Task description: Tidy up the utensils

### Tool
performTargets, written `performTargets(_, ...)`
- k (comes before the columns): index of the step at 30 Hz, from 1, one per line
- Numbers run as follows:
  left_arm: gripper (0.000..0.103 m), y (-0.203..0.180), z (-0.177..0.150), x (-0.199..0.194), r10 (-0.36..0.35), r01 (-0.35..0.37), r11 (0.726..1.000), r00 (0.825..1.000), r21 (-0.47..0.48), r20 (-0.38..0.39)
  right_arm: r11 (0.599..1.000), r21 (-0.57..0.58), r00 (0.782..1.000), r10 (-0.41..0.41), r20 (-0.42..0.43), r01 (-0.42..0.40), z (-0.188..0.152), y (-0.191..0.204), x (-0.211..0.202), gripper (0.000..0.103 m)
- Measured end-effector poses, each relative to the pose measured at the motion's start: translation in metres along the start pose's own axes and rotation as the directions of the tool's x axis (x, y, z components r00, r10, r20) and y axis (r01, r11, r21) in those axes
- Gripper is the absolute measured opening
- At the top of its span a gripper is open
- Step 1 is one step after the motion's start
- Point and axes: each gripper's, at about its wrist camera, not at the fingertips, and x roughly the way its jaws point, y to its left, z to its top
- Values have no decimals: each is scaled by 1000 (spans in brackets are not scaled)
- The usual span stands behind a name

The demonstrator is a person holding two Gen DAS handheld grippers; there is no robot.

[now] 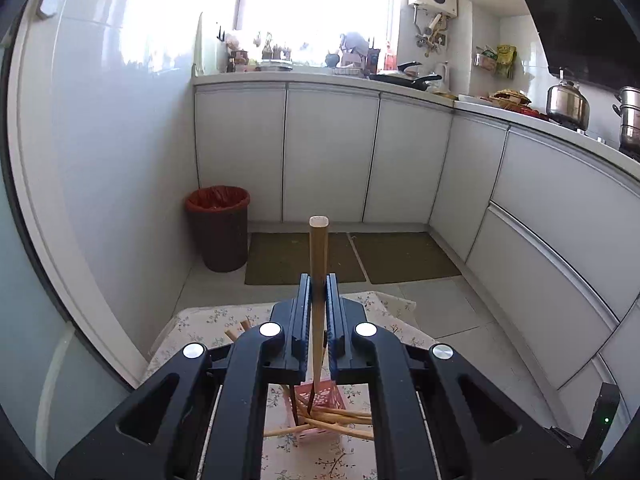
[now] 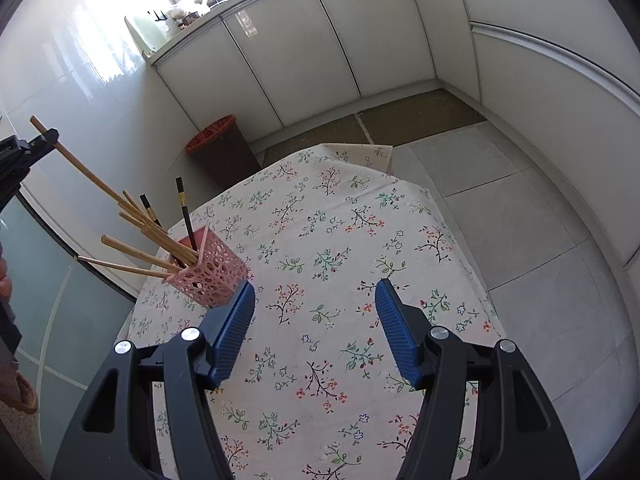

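The left gripper pinches a bamboo chopstick near its blunt end, the dark tip pointing down into the pink holder, which stands near the left edge of the table. Several other chopsticks already lean out of that holder towards the left. The right gripper hovers spread wide over the flowered cloth, holding nothing. The holder looks light and top-heavy: a sideways push from the incoming chopstick could tip it off the edge.
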Motion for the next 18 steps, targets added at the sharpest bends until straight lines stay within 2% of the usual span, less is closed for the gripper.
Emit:
performTargets(3, 6, 2, -16, 28, -4, 4, 1000, 999, 1, -41, 1000, -3, 1000, -2, -2, 2, 0, 1, 3, 62)
performTargets(6, 10, 6, -36, 51, -19, 18, 1000, 991, -8, -132, 1000, -20, 1000, -7, 10, 7, 0, 7, 3, 62)
performTargets(8, 12, 10, -42, 46, -7, 5, 1000, 992, -15, -125, 1000, -26, 1000, -2, 9, 2, 0, 10, 3, 62)
performTargets(11, 38, 21, -38, 23, 12, -16, 999, 996, -40, -84, 999, -54, 1000, -5, 24, 6, 1, 21, -4, 62)
performTargets(13, 41, 24, -34, 0, 41, -42, 998, 998, -41, -39, 997, -80, 997, 14, 71, -8, 6, 36, -20, 62)
performTargets(14, 46, 25, -33, -11, 55, -55, 998, 998, -40, -24, 996, -89, 995, 32, 97, -23, 9, 45, -29, 64)
performTargets(15, 53, 25, -32, -18, 75, -75, 996, 997, -43, -16, 995, -98, 991, 46, 122, -34, 14, 54, -38, 70)
performTargets(18, 63, 25, -34, -44, 123, -122, 991, 992, -53, 17, 992, -122, 981, 36, 190, -13, 26, 84, -63, 78)
